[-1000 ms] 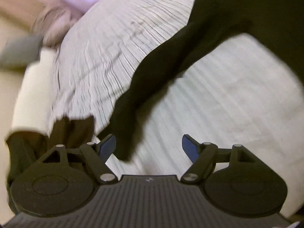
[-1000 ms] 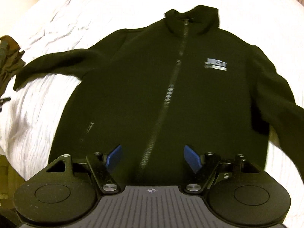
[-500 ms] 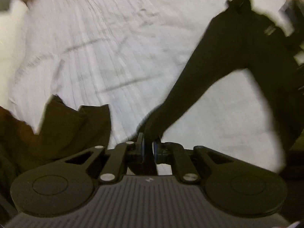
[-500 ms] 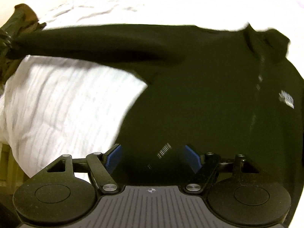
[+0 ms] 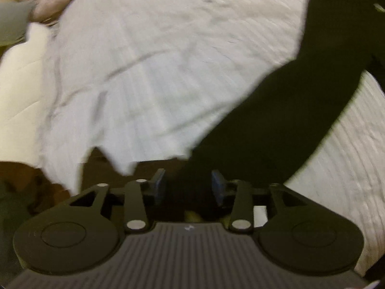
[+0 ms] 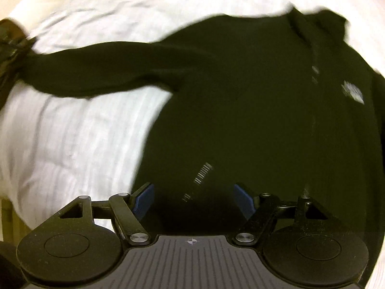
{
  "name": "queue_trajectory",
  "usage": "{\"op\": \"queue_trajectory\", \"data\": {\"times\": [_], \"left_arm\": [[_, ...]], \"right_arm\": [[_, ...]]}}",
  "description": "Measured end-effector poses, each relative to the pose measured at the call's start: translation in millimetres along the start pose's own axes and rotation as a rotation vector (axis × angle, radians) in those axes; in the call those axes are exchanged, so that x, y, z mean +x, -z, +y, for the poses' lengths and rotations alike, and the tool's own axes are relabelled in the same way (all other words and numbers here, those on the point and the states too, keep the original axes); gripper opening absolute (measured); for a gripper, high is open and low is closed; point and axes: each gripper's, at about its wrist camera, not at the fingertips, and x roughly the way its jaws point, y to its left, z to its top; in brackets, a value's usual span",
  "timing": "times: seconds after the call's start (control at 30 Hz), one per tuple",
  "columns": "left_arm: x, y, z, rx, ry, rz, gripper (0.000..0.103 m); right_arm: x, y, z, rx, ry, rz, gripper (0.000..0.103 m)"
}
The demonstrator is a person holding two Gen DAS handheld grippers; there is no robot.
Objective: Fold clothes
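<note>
A black zip jacket [image 6: 264,120] lies spread face up on the white bed sheet [image 6: 72,144], with a white chest logo [image 6: 352,91] and a pocket zipper [image 6: 203,173]. Its sleeve [image 5: 276,120] stretches out sideways toward the bed's edge. The cuff end lies between the blue pads of my left gripper [image 5: 188,187], whose jaws stand partly apart and no longer pinch it. My right gripper [image 6: 193,197] is open over the jacket's lower side, near the pocket zipper, with nothing held.
A brown garment [image 5: 28,187] lies bunched at the bed's edge beside the left gripper, seen also as the brown garment [image 6: 9,38] at the far left. Pillows and pinkish bedding [image 5: 48,0] sit beyond the white sheet [image 5: 156,60].
My left gripper closed on the sleeve cuff, pulled the sleeve out straight, and has now parted its fingers. The right gripper shifted left along the jacket's hem, staying open.
</note>
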Motion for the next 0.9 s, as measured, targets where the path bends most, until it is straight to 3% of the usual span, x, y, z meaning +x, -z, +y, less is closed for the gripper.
{"op": "queue_trajectory", "data": {"times": [0.1,0.43,0.6,0.8,0.9], "left_arm": [[18.1,5.7,-20.2,0.004,0.053,0.063,0.041],[-4.3,-37.8,-73.9,0.046,0.035,-0.032,0.041],[-16.0,-60.1,-106.3,0.069,0.030,-0.074,0.045],[-36.4,-82.9,-206.1,0.034,0.089,-0.048,0.052],[-43.3,-87.5,-256.6,0.010,0.134,-0.022,0.059]], "right_arm": [[-0.7,5.8,-19.2,0.114,0.010,0.004,0.076],[-37.5,15.9,-89.2,0.390,0.018,-0.130,0.076],[-51.7,14.0,-120.1,0.386,0.007,-0.157,0.076],[-60.0,23.6,-167.3,0.289,0.035,-0.159,0.076],[-72.2,43.1,-206.4,0.314,0.056,-0.165,0.076]]}}
